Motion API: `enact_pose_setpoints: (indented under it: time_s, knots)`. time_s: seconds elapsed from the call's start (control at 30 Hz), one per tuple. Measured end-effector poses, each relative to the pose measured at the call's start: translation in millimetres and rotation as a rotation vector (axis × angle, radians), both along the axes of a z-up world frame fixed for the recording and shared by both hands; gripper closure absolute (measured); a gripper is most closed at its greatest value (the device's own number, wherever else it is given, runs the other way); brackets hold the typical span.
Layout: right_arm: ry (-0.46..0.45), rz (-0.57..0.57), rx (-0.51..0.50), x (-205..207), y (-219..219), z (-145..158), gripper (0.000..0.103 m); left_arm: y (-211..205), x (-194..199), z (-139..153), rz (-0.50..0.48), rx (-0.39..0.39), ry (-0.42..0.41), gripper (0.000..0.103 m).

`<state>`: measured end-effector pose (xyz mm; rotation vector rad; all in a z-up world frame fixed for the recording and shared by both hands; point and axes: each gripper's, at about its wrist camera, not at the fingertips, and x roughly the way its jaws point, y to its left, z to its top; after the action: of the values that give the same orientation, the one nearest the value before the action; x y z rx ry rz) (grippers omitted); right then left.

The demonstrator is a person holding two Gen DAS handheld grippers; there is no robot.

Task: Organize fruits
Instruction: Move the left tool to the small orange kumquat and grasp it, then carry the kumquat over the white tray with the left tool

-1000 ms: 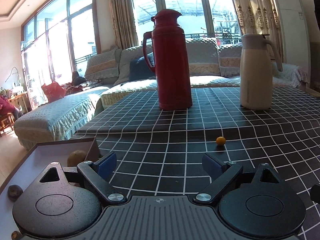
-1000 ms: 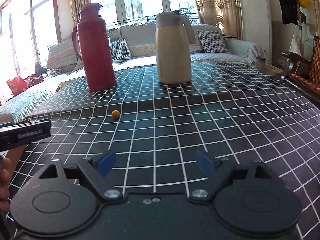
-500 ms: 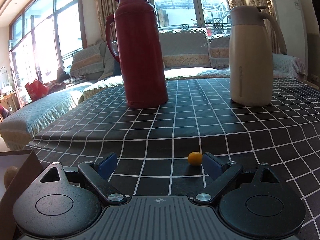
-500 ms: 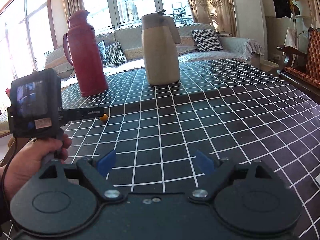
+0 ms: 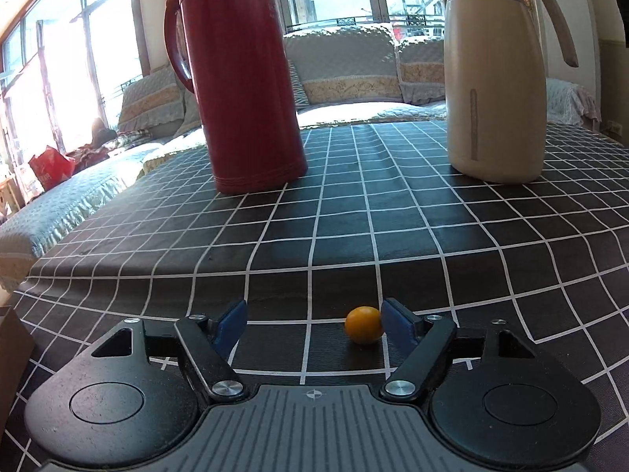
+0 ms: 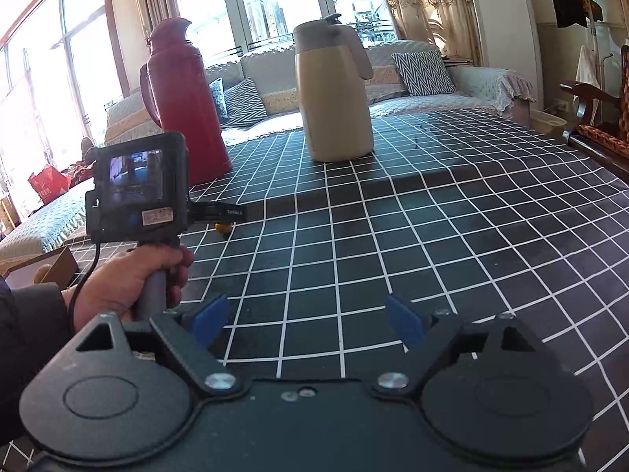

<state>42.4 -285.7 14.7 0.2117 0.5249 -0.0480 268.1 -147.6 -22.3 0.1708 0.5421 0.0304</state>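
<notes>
The person's left hand [image 6: 129,279] grips its handle low over the checked tablecloth [image 5: 432,244], tilted downward. The left gripper [image 5: 313,324] is closing around a small orange fruit [image 5: 364,324] lying on the cloth just beside the right-hand pad (the other pad stands clear). The right gripper [image 6: 306,319] hovers tilted down, jaws wide apart, nothing between them.
</notes>
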Motion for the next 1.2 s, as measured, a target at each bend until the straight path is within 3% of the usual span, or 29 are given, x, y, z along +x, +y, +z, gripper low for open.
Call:
enact_pose_setpoints:
  time_s: [0.1,0.13,0.17,0.3,0.43,0.9,1.2]
  knots:
    - [-0.005,0.001,0.018,-0.3,-0.9,-0.4,0.016,-1.8,2.5,-0.3,0.002,0.011,0.014,0.036]
    - [-0.003,0.000,0.025,0.1,-0.6,-0.7,0.016,-2.4,5.8,-2.1,-0.010,0.009,0.041,0.050]
    - [0.002,0.003,0.037,0.6,-0.9,-0.8,0.016,-1.1,8.4,-3.6,-0.018,-0.002,0.071,0.057]
    - [-0.010,0.020,0.053,-0.6,2.2,2.0,0.016,0.9,8.0,-4.2,-0.023,-0.012,0.072,0.059]
    - [-0.019,0.026,0.043,-1.9,4.2,3.9,0.016,1.3,5.7,-4.0,-0.062,-0.013,0.074,0.078]
    - [-0.028,0.042,0.058,-0.4,7.3,6.7,0.016,19.5,-27.0,7.7,-0.124,-0.030,0.022,0.079]
    - [-0.022,0.051,0.032,2.9,16.6,6.0,0.016,42.1,-68.4,34.5,-0.122,-0.055,-0.015,0.079]
